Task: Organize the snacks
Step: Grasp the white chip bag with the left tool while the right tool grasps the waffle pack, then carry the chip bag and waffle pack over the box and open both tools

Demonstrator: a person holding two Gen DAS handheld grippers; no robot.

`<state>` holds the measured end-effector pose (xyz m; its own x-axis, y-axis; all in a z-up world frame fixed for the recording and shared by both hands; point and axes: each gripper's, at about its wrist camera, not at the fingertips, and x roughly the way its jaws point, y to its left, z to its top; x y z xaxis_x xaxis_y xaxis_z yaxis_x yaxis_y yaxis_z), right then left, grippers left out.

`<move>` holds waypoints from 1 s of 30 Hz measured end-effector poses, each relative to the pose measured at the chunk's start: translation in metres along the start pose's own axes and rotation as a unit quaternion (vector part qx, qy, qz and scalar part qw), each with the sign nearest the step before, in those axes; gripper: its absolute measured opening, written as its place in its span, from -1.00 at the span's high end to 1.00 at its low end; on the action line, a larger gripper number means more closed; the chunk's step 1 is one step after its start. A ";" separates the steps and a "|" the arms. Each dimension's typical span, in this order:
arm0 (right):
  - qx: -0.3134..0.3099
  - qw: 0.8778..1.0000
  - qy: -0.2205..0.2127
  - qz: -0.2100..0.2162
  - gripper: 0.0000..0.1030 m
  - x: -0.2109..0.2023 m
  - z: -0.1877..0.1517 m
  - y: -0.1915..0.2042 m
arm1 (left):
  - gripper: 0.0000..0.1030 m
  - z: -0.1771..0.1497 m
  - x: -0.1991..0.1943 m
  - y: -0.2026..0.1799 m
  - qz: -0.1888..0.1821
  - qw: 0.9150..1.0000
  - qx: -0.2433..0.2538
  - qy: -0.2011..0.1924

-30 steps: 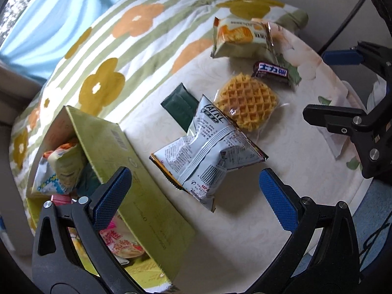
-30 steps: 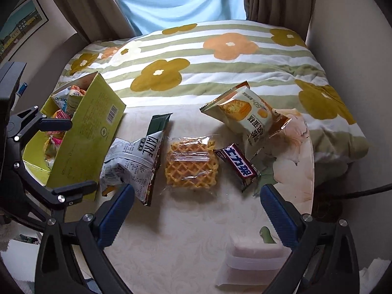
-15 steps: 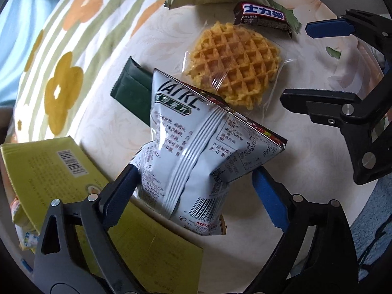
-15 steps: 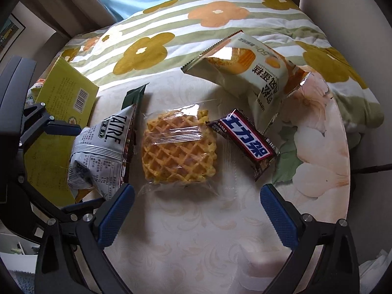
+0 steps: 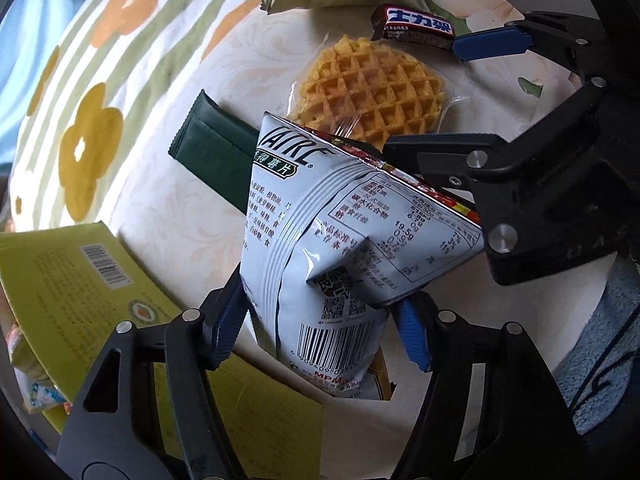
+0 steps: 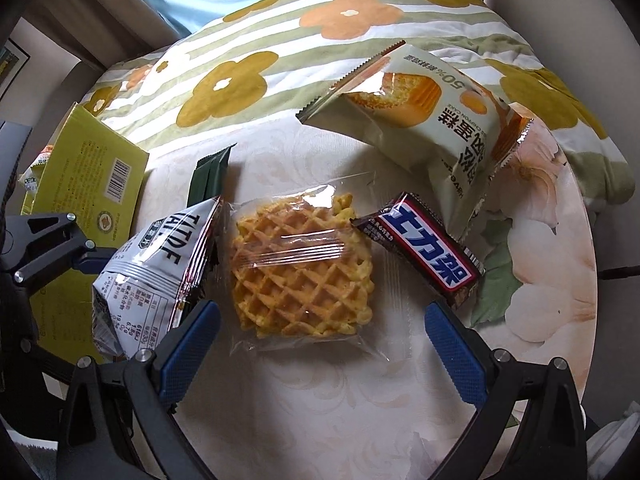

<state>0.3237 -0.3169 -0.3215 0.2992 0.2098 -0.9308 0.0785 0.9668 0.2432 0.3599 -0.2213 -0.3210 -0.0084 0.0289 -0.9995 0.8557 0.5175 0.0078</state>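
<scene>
My left gripper [image 5: 320,332] is shut on the white chip bag [image 5: 320,248], squeezing its lower end; the bag also shows in the right wrist view [image 6: 152,276]. My right gripper [image 6: 320,344] is open, its blue pads either side of the wrapped waffle [image 6: 300,268], just in front of it. The waffle [image 5: 368,88] lies beyond the chip bag. A dark chocolate bar [image 6: 424,248] lies right of the waffle, a cake packet [image 6: 424,112] behind it. A dark green sachet [image 5: 212,152] lies partly under the chip bag. The yellow-green box [image 5: 96,280] stands at left.
The snacks lie on a round cream table [image 6: 340,412] with a flower print. A striped flowered cushion [image 6: 260,48] lies behind it. Other packets [image 5: 28,384] sit inside the box. A blue towel [image 5: 600,340] is at the right.
My left gripper has moved in and shut on the chip bag's lower end. My right gripper has come closer to the waffle, still open.
</scene>
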 end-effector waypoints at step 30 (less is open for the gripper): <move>-0.051 0.999 0.010 -0.002 -0.33 0.016 0.003 0.017 | -0.19 -0.042 -0.013 -0.019 0.018 0.999 -0.033 -0.021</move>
<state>0.3326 -0.2972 -0.3308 0.2809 0.2075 -0.9370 -0.0174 0.9773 0.2112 0.3219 -0.1961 -0.3070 0.0442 0.0125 -0.9989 0.8192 0.5719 0.0434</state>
